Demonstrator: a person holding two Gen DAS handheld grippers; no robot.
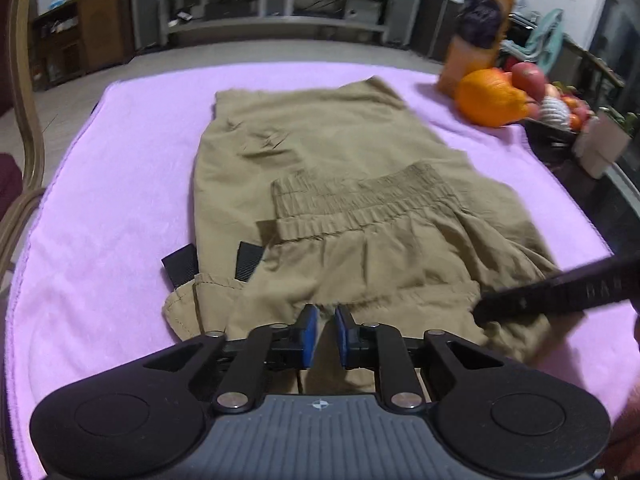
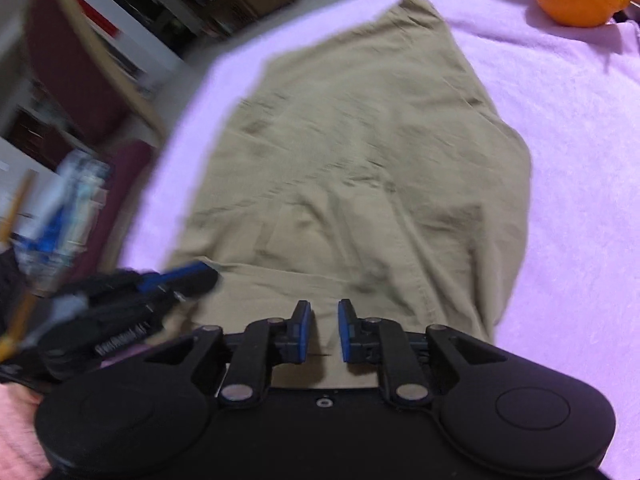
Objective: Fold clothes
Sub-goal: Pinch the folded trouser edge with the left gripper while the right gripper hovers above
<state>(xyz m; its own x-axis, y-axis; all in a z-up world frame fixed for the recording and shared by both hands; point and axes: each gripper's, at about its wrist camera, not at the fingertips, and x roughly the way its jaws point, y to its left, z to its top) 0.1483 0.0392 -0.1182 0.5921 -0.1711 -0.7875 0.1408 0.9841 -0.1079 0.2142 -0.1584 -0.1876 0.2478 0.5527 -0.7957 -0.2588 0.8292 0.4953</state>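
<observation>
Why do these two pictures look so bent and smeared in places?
Left wrist view: the fisheye lens curves the pink cover and the shelves behind; the bottle and orange fruit are smeared, while the khaki trousers stay fairly sharp. Right wrist view: blur is heavier, streaking the chair and softening the trousers' creases; the fruit casts a soft shadow.

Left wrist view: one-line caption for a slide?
Both grippers at the near edge of khaki trousers on a lilac cloth.

Lilac towel-like cover [image 1: 120,184] fills mid-frame. Upper right: orange citrus fruit [image 1: 490,98], touching an orange-and-dark bottle [image 1: 480,28] behind it; red apple [image 1: 528,74] just beside. Upper left: wooden chair frame [image 1: 24,92], brown cabinet [image 1: 102,28]. Top centre: grey shelving [image 1: 276,8].
</observation>
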